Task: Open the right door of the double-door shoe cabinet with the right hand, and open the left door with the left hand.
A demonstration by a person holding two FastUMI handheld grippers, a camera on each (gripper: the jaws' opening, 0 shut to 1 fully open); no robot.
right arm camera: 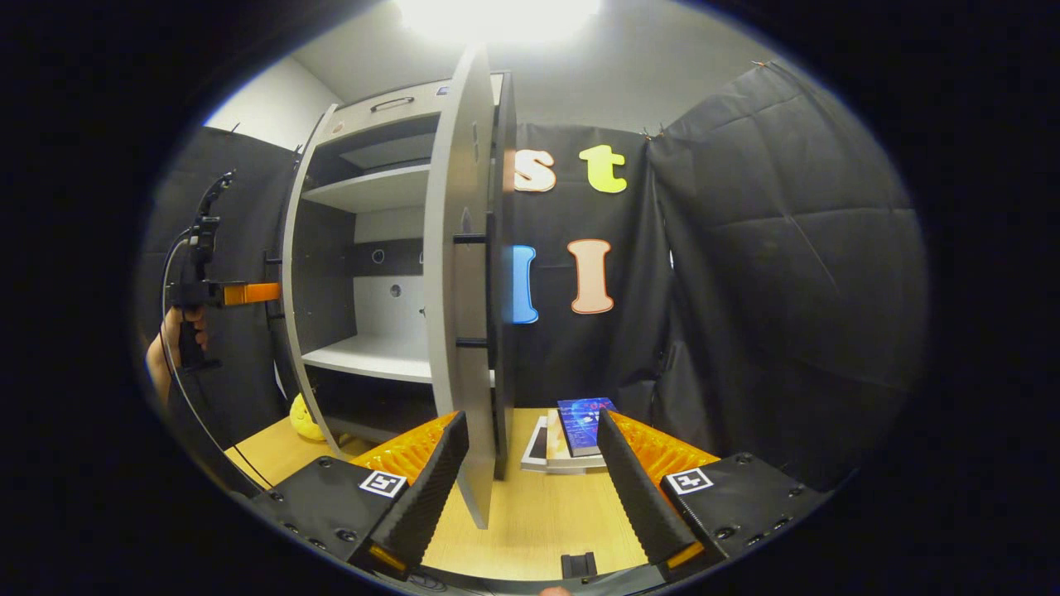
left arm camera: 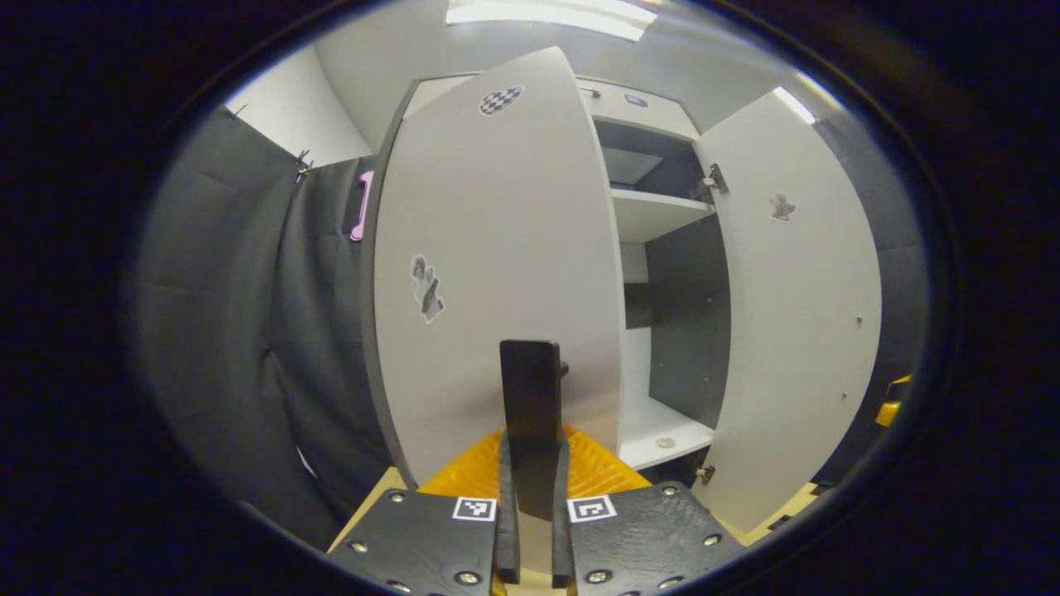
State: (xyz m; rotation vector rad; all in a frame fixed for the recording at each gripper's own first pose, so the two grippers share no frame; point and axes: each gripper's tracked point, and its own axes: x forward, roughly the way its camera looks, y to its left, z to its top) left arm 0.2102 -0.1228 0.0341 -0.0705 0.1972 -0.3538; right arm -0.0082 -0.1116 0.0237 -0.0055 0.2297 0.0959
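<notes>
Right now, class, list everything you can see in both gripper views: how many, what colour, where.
Shoe cabinet: one, pale grey, on the table, shelves bare.
Left door: one, grey, partly open.
Right door: one, grey, swung open, edge-on.
Books: small stack, on the wooden table right of the cabinet.
Soft toy: one, yellow, by the cabinet's foot.
Left gripper: shut on the left door's handle.
Right gripper: open, astride the right door's edge.
</notes>
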